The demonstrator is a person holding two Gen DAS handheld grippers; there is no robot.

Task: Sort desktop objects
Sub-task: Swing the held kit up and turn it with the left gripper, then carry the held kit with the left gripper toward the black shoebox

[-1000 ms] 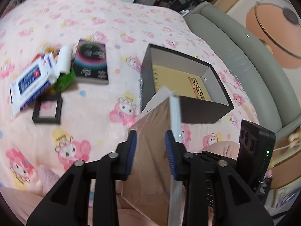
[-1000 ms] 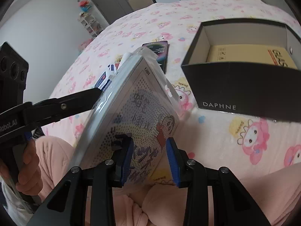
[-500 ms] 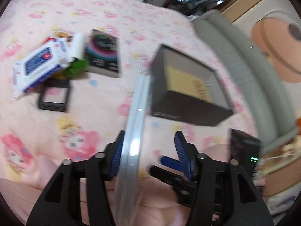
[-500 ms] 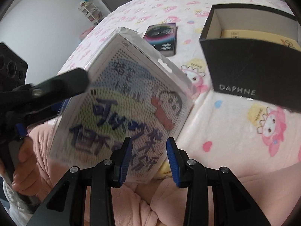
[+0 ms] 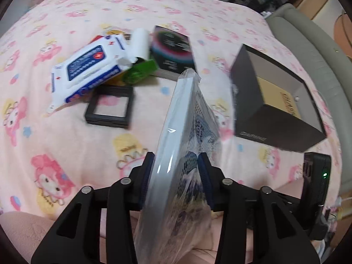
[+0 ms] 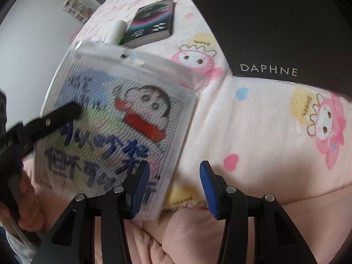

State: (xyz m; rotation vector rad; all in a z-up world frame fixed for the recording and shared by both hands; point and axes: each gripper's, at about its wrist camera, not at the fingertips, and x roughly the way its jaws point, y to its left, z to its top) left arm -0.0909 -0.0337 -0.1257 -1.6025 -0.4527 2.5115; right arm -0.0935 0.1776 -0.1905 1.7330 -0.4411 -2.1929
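Note:
My left gripper (image 5: pixel 177 171) is shut on a flat cartoon-printed pack in clear wrap (image 5: pixel 182 136), held edge-on above the pink blanket. The same pack (image 6: pixel 114 118) fills the left of the right wrist view, with the left gripper's finger across it. My right gripper (image 6: pixel 175 187) is open and empty, its left pad just at the pack's lower right corner. The open black box marked DAPHNE (image 5: pixel 270 110) lies to the right, a yellow box (image 5: pixel 279 96) inside it; its wall shows in the right wrist view (image 6: pixel 275 33).
On the blanket to the left lie a wipes pack (image 5: pixel 88 68), a white tube (image 5: pixel 139 41), a green item (image 5: pixel 140 71), a dark book (image 5: pixel 173 52) and a small black frame (image 5: pixel 110 107). A grey sofa edge (image 5: pixel 312 44) runs behind the box.
The right gripper let go of the pack and opened. The left gripper took hold of it and now carries it, with the view swung left toward the pile.

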